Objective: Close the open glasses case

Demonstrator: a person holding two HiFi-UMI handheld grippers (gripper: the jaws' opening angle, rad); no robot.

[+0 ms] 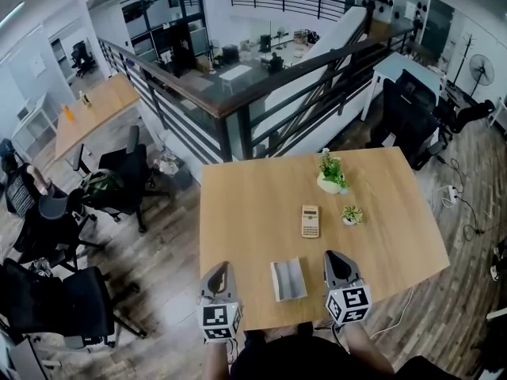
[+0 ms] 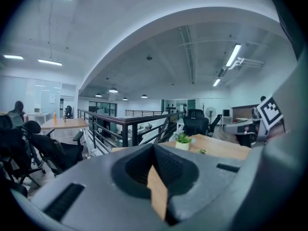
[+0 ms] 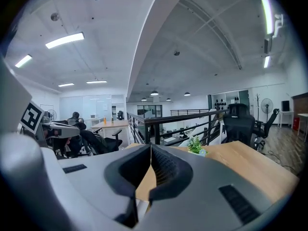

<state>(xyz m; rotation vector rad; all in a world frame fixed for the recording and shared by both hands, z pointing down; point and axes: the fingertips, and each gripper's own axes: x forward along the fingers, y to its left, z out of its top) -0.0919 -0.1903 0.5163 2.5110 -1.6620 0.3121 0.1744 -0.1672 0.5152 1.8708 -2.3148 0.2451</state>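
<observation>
Glasses case (image 1: 288, 279) on wooden office table (image 1: 253, 212) between closed left gripper (image 1: 223, 267), closed right gripper (image 1: 332, 255)

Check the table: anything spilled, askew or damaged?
Nothing stands out. The glasses case lies open at the near edge of the table; the calculator lies flat; the large plant and small plant stand upright.
</observation>
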